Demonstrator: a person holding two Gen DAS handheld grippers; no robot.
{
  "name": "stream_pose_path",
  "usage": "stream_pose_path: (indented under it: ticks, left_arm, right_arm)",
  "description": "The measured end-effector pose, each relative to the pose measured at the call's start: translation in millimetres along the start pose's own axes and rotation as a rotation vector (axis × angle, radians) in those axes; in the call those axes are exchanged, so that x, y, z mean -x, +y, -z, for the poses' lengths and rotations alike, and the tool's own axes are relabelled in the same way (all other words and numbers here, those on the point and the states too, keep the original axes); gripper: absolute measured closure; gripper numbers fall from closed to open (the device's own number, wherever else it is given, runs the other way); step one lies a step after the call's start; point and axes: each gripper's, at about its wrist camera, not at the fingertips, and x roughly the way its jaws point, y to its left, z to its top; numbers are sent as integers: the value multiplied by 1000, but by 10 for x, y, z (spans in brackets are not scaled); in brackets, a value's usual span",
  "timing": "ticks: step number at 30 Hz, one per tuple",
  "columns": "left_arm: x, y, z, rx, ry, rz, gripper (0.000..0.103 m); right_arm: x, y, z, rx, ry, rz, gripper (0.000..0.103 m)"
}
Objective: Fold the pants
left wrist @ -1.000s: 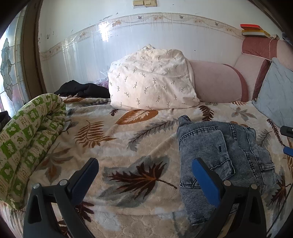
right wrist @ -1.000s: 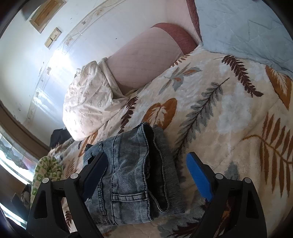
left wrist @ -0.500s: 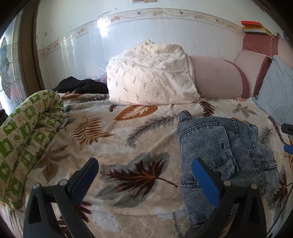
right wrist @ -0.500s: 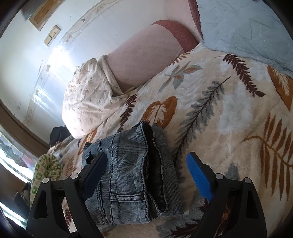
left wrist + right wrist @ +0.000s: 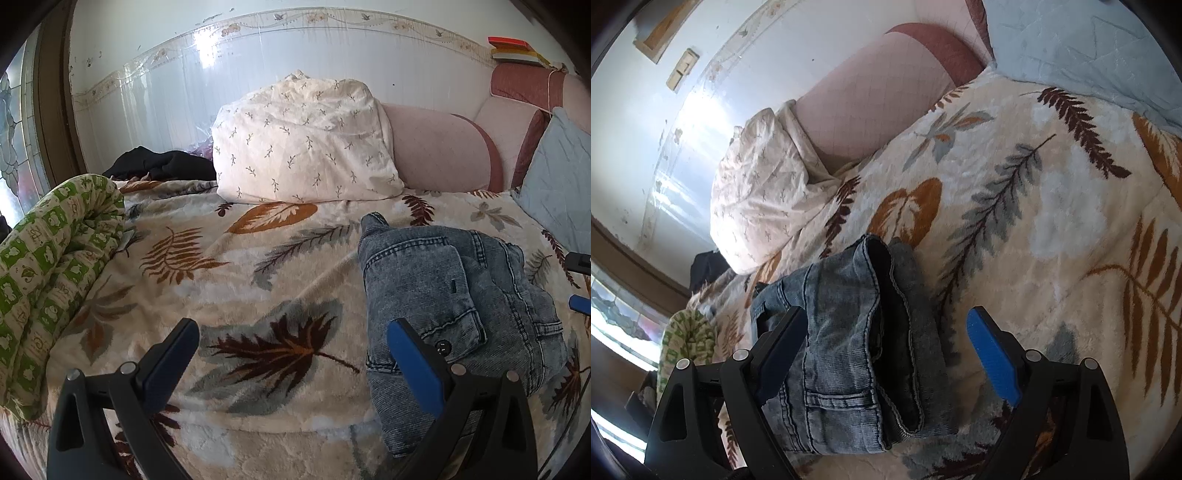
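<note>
The grey-blue denim pants [image 5: 454, 306] lie folded in a thick stack on the leaf-print blanket [image 5: 229, 280], at the right of the left wrist view. My left gripper [image 5: 291, 332] is open and empty above the blanket, its right finger just left of the stack. In the right wrist view the pants [image 5: 849, 347] lie between and ahead of the fingers of my right gripper [image 5: 886, 325], which is open and empty. The right gripper's blue tips [image 5: 580, 302] show at the far right edge of the left wrist view.
A white leaf-print pillow [image 5: 306, 140] and a pink bolster [image 5: 439, 151] lie against the back wall. A rolled green-and-cream quilt [image 5: 48, 266] lies at the left. Black clothing [image 5: 159, 166] sits at the back left. A light blue cushion [image 5: 561, 173] stands at the right.
Both views have shifted slightly; the left camera has tipped a little so the scene sits lower in frame. The pants and both open grippers keep the same stance.
</note>
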Motion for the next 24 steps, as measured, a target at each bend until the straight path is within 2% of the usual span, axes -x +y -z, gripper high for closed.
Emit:
stream_pose_path:
  ticks: [16, 20, 24]
  left_arm:
    - [-35, 57, -10, 32, 19, 10, 0]
    - [-60, 90, -62, 36, 20, 28, 0]
    - [-141, 195, -144, 65, 33, 89, 0]
  right_arm:
    - [-40, 1, 30, -1, 12, 5, 15]
    - [-42, -5, 15, -4, 14, -8, 15]
    - [-21, -19, -22, -11, 13, -25, 15]
